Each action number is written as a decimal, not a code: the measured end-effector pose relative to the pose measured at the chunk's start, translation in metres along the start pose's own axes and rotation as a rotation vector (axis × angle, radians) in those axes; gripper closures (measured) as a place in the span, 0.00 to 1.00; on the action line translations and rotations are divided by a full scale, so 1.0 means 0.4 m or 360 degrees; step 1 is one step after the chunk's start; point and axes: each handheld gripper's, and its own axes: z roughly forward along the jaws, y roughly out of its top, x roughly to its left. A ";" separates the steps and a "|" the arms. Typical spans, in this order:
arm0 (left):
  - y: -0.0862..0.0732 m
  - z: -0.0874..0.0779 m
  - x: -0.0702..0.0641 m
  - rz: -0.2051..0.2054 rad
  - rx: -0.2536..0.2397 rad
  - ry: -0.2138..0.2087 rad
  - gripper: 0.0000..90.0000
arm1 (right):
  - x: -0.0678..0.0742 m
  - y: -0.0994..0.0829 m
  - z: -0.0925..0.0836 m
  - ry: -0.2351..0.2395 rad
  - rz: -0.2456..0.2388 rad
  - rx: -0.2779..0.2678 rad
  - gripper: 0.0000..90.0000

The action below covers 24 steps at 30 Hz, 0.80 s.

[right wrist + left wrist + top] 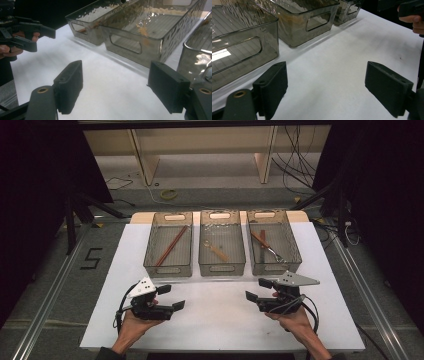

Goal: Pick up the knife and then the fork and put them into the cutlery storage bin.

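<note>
A: What are the three bins (221, 268) made of?

B: Smoky, see-through plastic with ribbed floors, rounded corners and slot handles cut into the short walls. They stand side by side along the far half of the white tabletop (220, 320). The left one holds a pair of brown chopsticks (171, 245), the middle one a pale wooden spoon (216, 251), the right one a fork with a brown handle (267, 246).

A: And the room for moving?

B: The near half of the tabletop is bare, smooth and matte, from the bins' near walls to the near edge.

A: Where do the tools sit?

B: The left hand-held gripper (168, 297) hovers over the near-left part, jaws spread wide with nothing between them; the left bin is just beyond it. The right hand-held gripper (259, 289) is over the near-right part, likewise spread and empty, short of the right bin. Their blocky black pads (70, 85) look rubbery.
</note>
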 end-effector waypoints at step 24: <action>-0.007 -0.002 -0.011 -0.0021 -0.0003 -0.0045 0.20 | 0.006 -0.058 -0.058 -0.0063 -0.0002 -0.0025 0.29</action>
